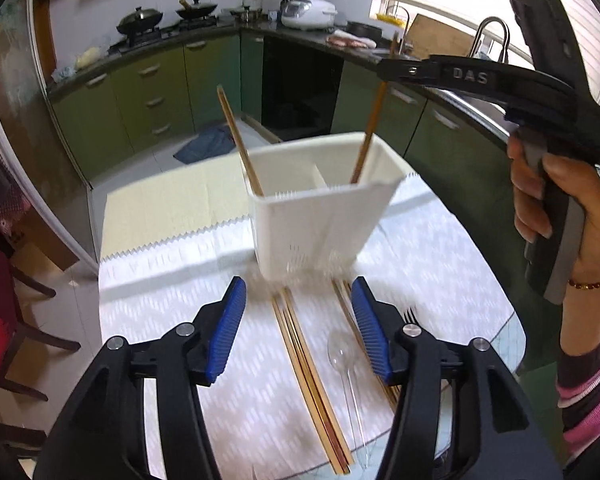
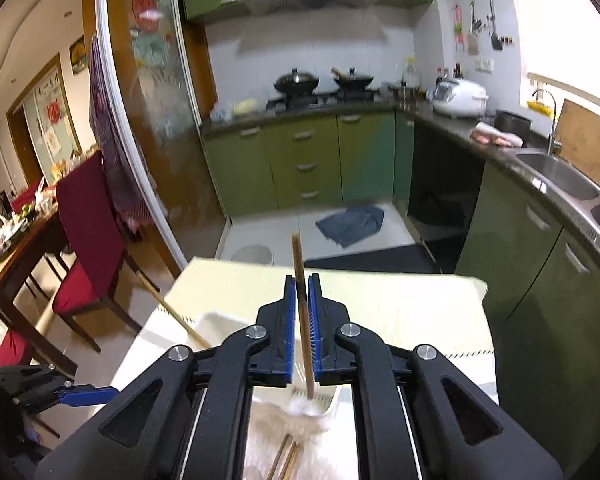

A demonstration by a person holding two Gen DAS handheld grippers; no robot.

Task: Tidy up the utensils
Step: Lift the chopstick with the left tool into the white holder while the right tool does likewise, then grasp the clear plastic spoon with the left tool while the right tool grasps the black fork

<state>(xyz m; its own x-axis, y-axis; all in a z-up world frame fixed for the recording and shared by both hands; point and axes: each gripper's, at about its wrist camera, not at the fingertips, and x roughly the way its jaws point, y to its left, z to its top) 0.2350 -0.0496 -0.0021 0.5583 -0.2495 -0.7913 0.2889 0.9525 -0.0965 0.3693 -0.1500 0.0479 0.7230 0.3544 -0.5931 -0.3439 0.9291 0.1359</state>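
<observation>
The right gripper [image 2: 303, 312] pinches a brown wooden chopstick [image 2: 302, 312] over the white plastic holder [image 1: 320, 216]; the left gripper [image 1: 300, 320] hangs spread, empty.

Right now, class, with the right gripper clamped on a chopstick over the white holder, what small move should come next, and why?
Probably open the right gripper and let its chopstick drop. The stick's lower end already sits inside the white holder, in the right compartment, so nothing more needs guiding. The left gripper is open over the chopsticks on the table, ready for the next pick.
</observation>
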